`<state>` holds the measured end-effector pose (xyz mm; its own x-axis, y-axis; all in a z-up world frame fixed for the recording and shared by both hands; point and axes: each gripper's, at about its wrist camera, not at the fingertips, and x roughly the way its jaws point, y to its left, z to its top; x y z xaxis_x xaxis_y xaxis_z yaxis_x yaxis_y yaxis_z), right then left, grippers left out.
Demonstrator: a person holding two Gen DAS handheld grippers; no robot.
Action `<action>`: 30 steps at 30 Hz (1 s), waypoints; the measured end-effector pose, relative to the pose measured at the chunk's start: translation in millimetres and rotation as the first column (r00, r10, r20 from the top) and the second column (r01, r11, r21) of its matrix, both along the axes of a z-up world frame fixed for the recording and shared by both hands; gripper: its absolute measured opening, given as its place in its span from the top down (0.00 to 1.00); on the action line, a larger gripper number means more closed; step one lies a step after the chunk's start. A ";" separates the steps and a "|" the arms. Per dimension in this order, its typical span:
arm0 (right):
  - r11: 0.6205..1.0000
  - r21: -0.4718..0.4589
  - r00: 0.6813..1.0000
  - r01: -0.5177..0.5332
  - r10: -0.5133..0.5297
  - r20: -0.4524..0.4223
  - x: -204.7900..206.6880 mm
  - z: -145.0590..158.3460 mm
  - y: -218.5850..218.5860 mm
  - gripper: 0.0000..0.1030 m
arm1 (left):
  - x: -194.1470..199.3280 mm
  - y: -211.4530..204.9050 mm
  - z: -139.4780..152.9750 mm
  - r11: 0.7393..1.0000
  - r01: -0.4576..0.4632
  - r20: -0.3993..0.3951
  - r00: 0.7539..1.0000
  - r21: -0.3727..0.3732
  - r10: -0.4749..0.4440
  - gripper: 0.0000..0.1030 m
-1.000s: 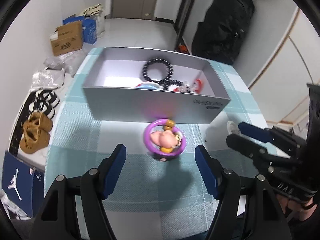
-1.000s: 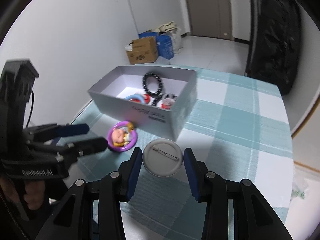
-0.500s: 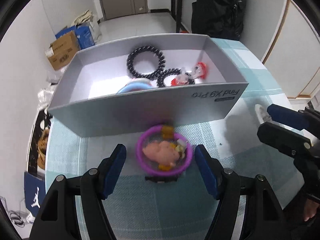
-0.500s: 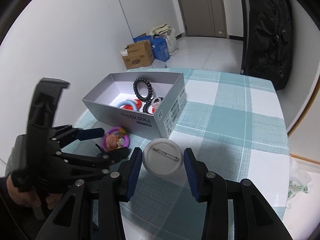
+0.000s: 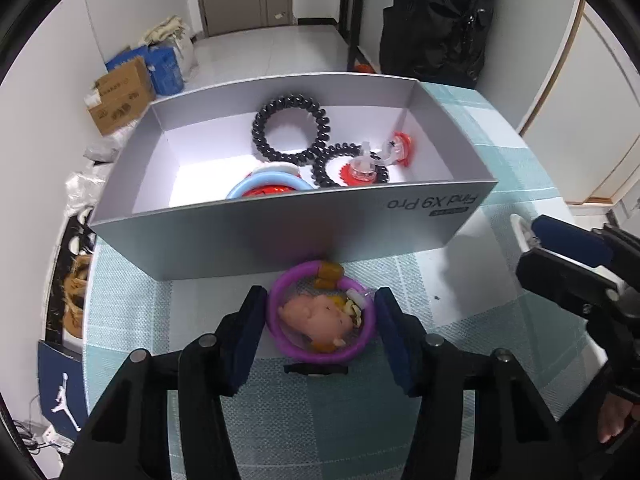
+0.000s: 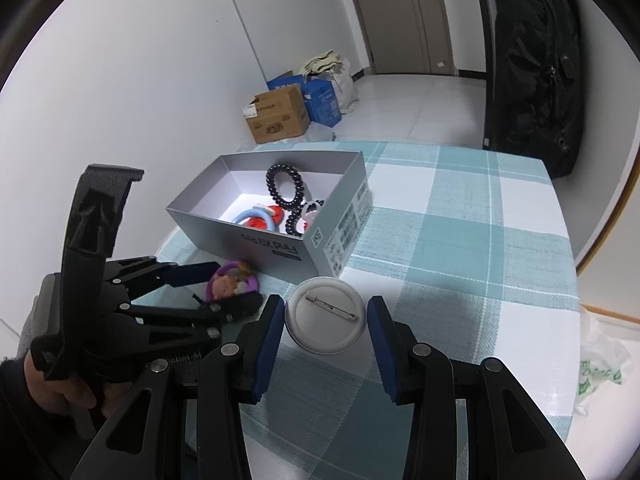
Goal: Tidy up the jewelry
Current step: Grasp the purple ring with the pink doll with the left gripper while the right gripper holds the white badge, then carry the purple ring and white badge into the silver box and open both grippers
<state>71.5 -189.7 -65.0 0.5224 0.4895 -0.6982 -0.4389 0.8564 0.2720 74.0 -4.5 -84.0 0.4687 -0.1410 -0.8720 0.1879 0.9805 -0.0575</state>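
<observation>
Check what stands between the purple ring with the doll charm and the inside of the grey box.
The box's near wall does: the purple ring lies on the tablecloth right against its foot, so it must go up over the rim. Nothing separates the ring from the left gripper, whose jaws have just been closing around it.

We cannot read the small print on the grey box (image 6: 347, 229) end label at frame centre; its near wall hides part of the blue ring (image 5: 267, 185) inside.

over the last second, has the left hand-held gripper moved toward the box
Yes. The left hand-held gripper has come closer to the box, and its jaws have just been closing around the purple ring, which lies on the cloth between them.
</observation>
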 end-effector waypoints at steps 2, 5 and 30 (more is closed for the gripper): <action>1.000 0.001 1.000 0.000 0.000 0.003 -1.1 1.0 0.6 0.60 | -0.8 -0.8 0.4 1.000 0.003 -0.002 1.000 -0.008 -0.003 0.53; 1.000 -0.004 1.000 0.004 -0.004 0.007 -2.8 1.9 1.5 0.60 | -4.2 -0.5 4.2 0.999 0.010 0.001 1.000 -0.052 -0.010 0.53; 0.988 0.152 0.995 0.023 -0.037 0.089 -1.2 36.6 -1.7 0.60 | -18.0 39.5 64.4 0.948 -0.043 0.172 0.980 -0.314 0.102 0.53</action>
